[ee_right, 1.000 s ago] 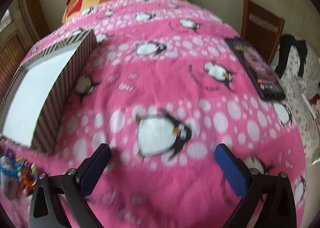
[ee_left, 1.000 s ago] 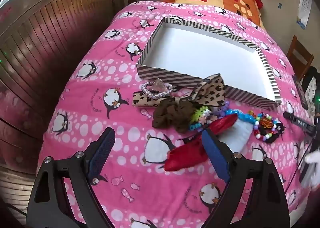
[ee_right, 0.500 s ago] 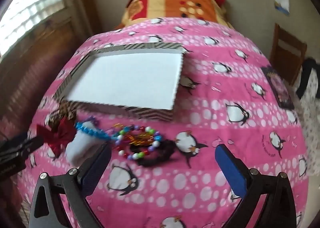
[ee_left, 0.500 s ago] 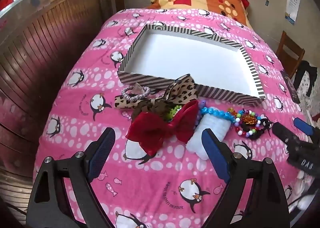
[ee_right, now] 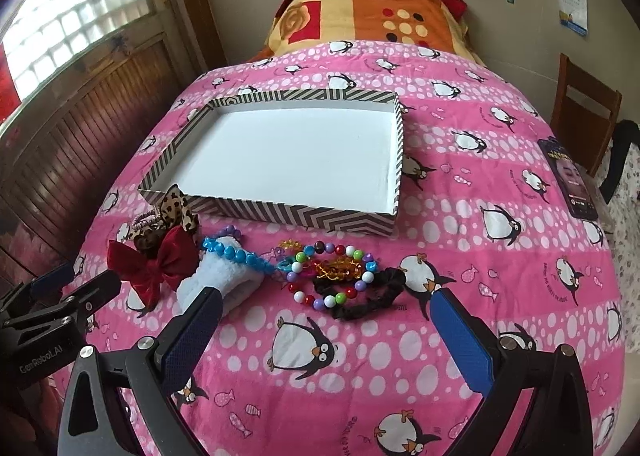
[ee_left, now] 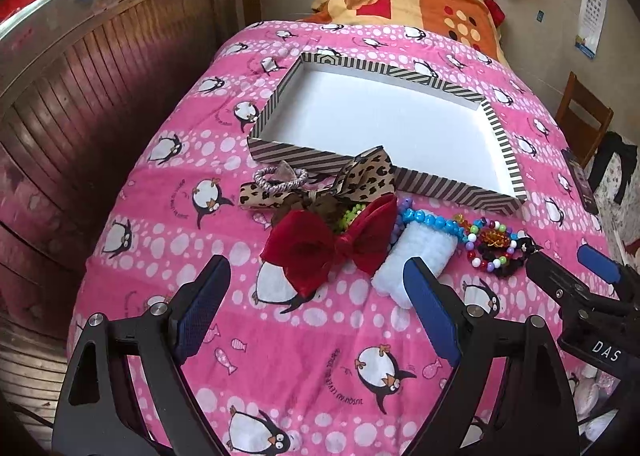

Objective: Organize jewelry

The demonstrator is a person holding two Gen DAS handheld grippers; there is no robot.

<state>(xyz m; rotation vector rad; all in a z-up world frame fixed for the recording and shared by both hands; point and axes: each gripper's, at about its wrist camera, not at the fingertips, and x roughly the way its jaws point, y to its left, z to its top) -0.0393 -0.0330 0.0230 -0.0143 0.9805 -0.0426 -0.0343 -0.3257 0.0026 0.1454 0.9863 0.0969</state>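
A striped box with a white inside (ee_left: 496, 128) (ee_right: 280, 212) lies open on the pink penguin blanket. In front of it lies a row of accessories: a red bow (ee_left: 332, 244) (ee_right: 156, 260), a leopard bow (ee_left: 360, 176) (ee_right: 176, 208), a pink hair tie (ee_left: 280, 178), a white fluffy band (ee_left: 416, 256) (ee_right: 216, 276), a blue bead bracelet (ee_left: 432, 220) (ee_right: 232, 254), a multicoloured bead bracelet (ee_left: 488, 244) (ee_right: 332, 276) and a black scrunchie (ee_right: 372, 296). My left gripper (ee_left: 316, 308) is open and empty, just short of the red bow. My right gripper (ee_right: 320, 332) is open and empty, just short of the bead bracelet.
A phone (ee_right: 568, 180) lies on the blanket at the right edge. A wooden chair (ee_right: 584, 112) stands beyond it. A wood-panelled wall (ee_left: 80, 96) runs along the left. A patterned pillow (ee_right: 368, 12) lies at the bed's head.
Both grippers have pulled back and up from the blanket. The right view swung left from bare blanket to the box and jewelry. The red bow now lies flat, spread open.
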